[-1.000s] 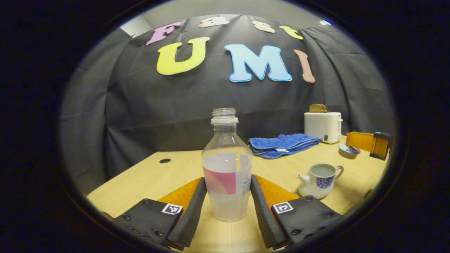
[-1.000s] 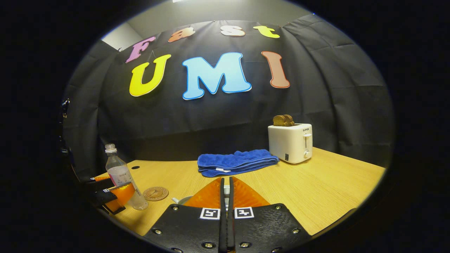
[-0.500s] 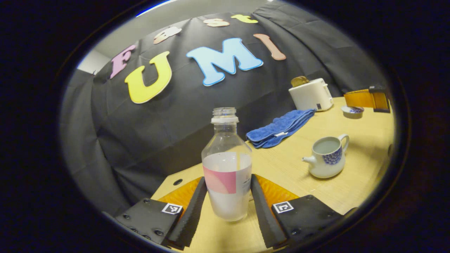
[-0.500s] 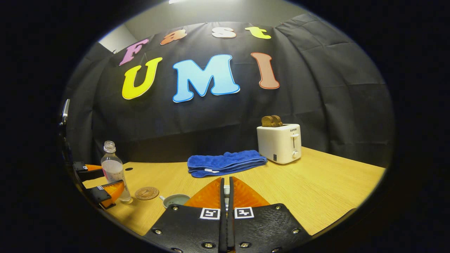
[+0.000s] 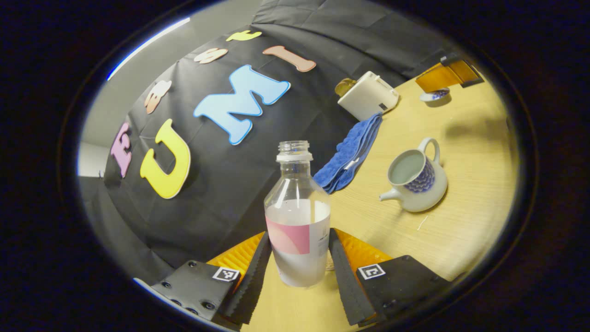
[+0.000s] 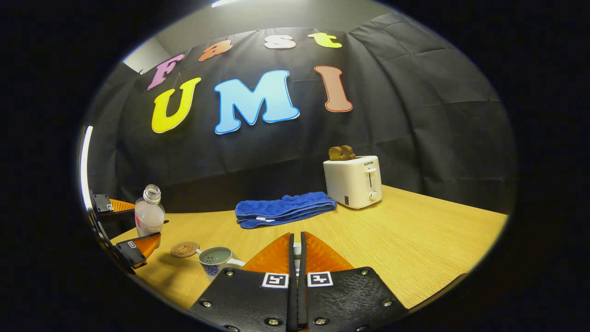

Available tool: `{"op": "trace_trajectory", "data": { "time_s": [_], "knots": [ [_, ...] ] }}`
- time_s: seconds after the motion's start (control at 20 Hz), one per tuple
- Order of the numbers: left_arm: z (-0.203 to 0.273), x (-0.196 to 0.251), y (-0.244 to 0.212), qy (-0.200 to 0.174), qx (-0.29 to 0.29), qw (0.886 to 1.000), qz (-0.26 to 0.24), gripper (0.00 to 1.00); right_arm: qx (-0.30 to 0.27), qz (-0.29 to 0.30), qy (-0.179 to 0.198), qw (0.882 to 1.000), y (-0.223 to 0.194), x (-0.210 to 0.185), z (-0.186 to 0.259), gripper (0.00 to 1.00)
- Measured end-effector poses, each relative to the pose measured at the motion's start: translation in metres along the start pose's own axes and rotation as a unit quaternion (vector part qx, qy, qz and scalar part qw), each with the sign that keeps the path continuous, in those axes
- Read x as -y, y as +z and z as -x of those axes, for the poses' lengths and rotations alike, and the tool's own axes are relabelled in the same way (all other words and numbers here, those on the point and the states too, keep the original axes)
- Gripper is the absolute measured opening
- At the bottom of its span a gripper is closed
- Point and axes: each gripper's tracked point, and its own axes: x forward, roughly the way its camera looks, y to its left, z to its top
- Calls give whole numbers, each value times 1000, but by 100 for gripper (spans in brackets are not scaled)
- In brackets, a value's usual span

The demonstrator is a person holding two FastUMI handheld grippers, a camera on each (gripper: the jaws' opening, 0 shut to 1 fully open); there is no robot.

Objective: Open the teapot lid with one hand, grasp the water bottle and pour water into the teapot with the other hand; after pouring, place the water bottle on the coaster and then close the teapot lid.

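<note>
While the uncapped water bottle (image 5: 298,216) is being pinched at its label between the 2 fingers of the left gripper (image 5: 298,267), its neck is being tilted toward the lidless teapot (image 5: 414,180), lying ahead and to the right. The right gripper (image 6: 296,258) is being held pressed together on the small lid (image 5: 435,95), well clear of the teapot.

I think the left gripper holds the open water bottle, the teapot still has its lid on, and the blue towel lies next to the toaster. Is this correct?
One thing is wrong: the teapot has no lid on. The left gripper view looks straight into its open mouth. The rest stands: the left gripper holds the uncapped water bottle, and the blue towel lies next to the toaster.
</note>
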Motion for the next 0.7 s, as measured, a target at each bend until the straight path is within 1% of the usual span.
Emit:
{"op": "trace_trajectory", "data": {
  "time_s": [0.1, 0.25, 0.45, 0.7],
  "knots": [
    [-2, -1, 4, 0, -1, 999, -48, 84, -1, -4, -2, 1000, -2, 4, 1, 1],
    [2, 2, 6, -1, -1, 993, -115, 84, 3, -14, 4, 1000, 2, 2, 4, 1],
    [1, 8, 9, -8, -3, 984, -177, 84, 6, -19, 9, 1000, 4, 2, 5, 1],
    [-4, 11, 13, -5, -1, 968, -251, 84, 9, -22, 10, 1000, 5, 1, 6, 0]
  ]
}}
